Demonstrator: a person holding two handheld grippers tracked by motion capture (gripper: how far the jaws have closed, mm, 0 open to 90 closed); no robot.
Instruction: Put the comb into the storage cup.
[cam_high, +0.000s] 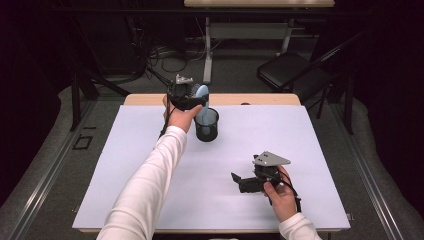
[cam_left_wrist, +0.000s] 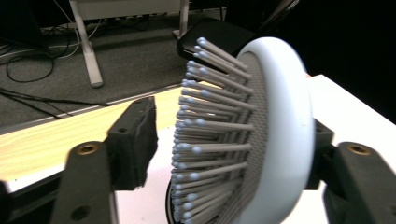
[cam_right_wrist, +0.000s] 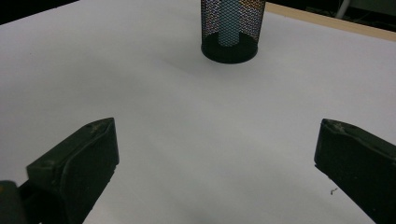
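Observation:
A pale blue hairbrush (cam_high: 202, 91) stands handle-down in a black mesh cup (cam_high: 206, 125) at the back middle of the table. My left gripper (cam_high: 196, 97) is at the brush head, jaws on either side. In the left gripper view the brush (cam_left_wrist: 280, 130) sits between the jaws of my left gripper (cam_left_wrist: 231, 140). Its bristles face the left pad (cam_left_wrist: 140, 140) across a small gap, and its back lies against the right jaw. My right gripper (cam_high: 239, 182) rests low at the front right, open and with nothing between its jaws (cam_right_wrist: 218, 140). Ahead of it are the cup (cam_right_wrist: 229, 51) and the brush handle (cam_right_wrist: 229, 23) inside.
A white sheet (cam_high: 150, 175) covers the table, with a wooden strip (cam_high: 260, 98) bare along the far edge. Beyond the table are a black chair (cam_high: 290, 70), a desk leg (cam_high: 207, 55) and cables on the floor.

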